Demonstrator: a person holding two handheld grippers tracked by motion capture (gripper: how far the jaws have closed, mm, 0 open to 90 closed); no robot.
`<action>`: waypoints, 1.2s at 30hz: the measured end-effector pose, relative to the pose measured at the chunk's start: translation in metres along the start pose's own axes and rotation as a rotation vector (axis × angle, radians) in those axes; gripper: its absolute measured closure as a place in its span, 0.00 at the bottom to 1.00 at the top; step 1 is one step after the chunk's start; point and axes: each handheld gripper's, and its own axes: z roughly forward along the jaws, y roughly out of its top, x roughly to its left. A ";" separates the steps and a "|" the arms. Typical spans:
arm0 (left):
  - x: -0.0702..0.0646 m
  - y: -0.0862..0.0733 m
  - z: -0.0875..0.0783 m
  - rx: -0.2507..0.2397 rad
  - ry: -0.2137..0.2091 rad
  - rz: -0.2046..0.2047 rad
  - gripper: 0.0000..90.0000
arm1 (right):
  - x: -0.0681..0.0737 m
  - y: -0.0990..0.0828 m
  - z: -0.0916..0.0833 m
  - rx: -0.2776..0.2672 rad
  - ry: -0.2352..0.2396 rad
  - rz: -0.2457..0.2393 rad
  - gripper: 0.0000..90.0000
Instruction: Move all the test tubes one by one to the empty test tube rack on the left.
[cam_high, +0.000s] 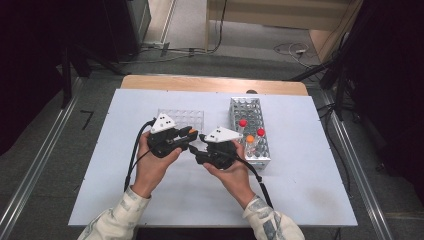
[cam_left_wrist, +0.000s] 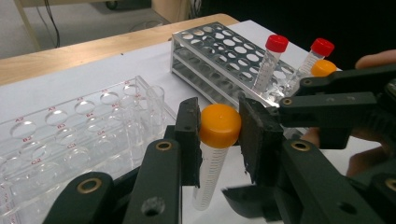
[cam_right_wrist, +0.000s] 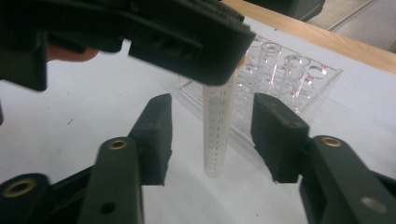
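My left gripper (cam_left_wrist: 219, 137) is shut on the orange cap of a clear graduated tube (cam_left_wrist: 208, 172), which hangs upright above the white table. In the high view the left gripper (cam_high: 188, 135) holds this tube (cam_high: 193, 132) between the two racks. My right gripper (cam_right_wrist: 212, 123) is open, its jaws standing either side of the tube's body (cam_right_wrist: 217, 135) without touching it. Its dark frame (cam_left_wrist: 336, 100) shows at the right of the left gripper view, and it (cam_high: 201, 146) sits just right of the left gripper from above.
A metal rack (cam_high: 245, 107) at the right holds two red-capped tubes (cam_high: 242, 122) (cam_high: 260, 132) and one orange-capped tube (cam_high: 249, 139). A clear plastic rack (cam_high: 182, 117) lies behind the left gripper. The white mat (cam_high: 300, 190) covers the table.
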 end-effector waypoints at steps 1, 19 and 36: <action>0.000 0.001 0.000 -0.001 0.001 -0.002 0.79 | 0.000 -0.001 -0.001 -0.002 0.002 0.001 0.45; 0.013 0.016 -0.002 0.012 0.042 0.000 0.79 | -0.001 -0.019 -0.032 0.004 0.021 0.010 0.35; 0.034 0.048 -0.007 -0.008 0.120 -0.003 0.79 | -0.003 -0.032 -0.043 0.011 0.026 0.014 0.34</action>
